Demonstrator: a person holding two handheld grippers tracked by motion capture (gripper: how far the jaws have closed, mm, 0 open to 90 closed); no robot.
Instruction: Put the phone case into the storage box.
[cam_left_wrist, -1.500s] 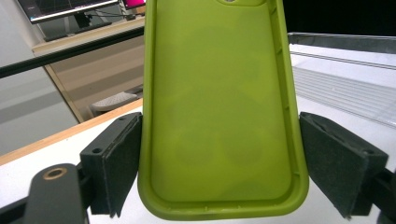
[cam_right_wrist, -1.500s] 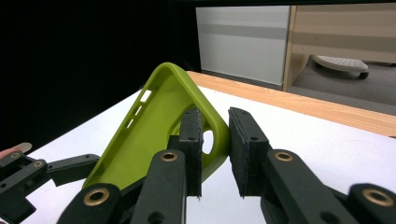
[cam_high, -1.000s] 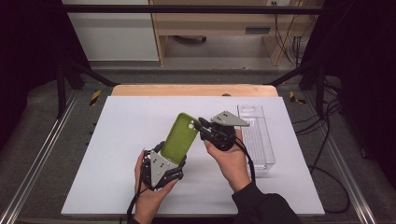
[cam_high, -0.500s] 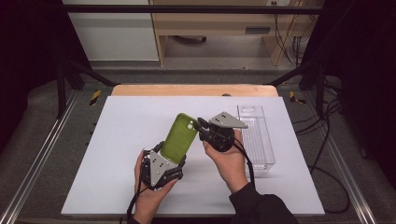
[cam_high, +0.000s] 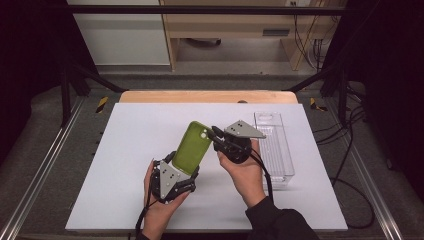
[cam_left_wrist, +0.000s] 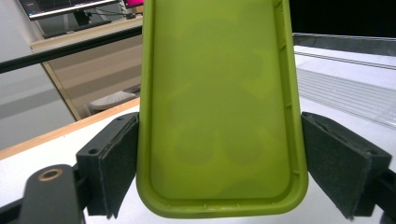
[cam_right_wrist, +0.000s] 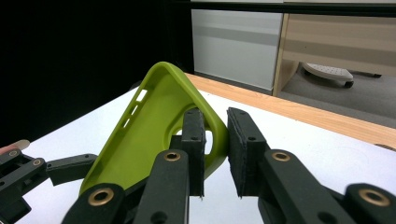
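From above, my left gripper (cam_high: 176, 176) clamps the lower end of the green phone case (cam_high: 191, 148), which rises over the white table (cam_high: 120, 165), left of the clear tray (cam_high: 274, 145).

Along my left gripper (cam_left_wrist: 219, 172), both pads press the case's (cam_left_wrist: 219, 102) long sides.

Along my right gripper (cam_right_wrist: 215, 154), the jaws pinch the case's (cam_right_wrist: 140, 135) top corner beside its camera opening.

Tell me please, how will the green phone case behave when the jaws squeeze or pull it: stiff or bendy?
The green phone case is probably bendy: it is an empty thin shell with a low rim. It likely weighs little, since the left gripper holds it tilted up by its lower end alone. Its matte surface may resist slipping in the right gripper, pinching the camera corner.
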